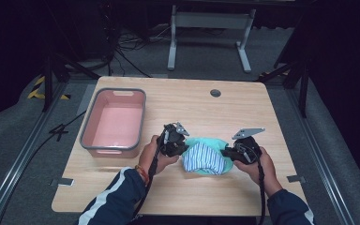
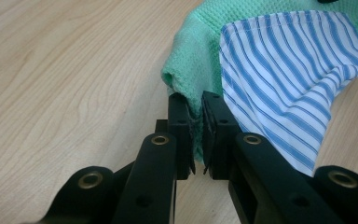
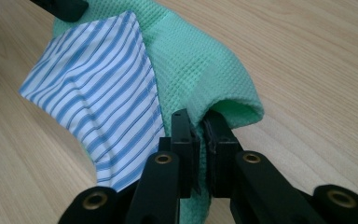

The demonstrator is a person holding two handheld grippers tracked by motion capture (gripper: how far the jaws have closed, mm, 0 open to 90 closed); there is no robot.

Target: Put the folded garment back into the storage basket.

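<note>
A green waffle-weave cloth (image 1: 214,142) with a blue-and-white striped cloth (image 1: 204,158) draped over it hangs between my two grippers, just above the wooden table (image 1: 187,101). My left gripper (image 1: 182,146) is shut on the green cloth's left edge (image 2: 186,79); in the left gripper view the fabric is pinched between the pads at the left gripper (image 2: 197,116). My right gripper (image 1: 228,152) is shut on the green cloth's right edge (image 3: 223,88), with the fold caught between the jaws of the right gripper (image 3: 200,128). The striped cloth (image 2: 284,70) (image 3: 98,88) lies loose on top.
A pink plastic bin (image 1: 115,122) with a grey rim stands on the table's left side. A round cable hole (image 1: 215,93) sits near the far edge. A metal stand (image 1: 211,33) and cables (image 1: 126,44) are on the floor beyond the table.
</note>
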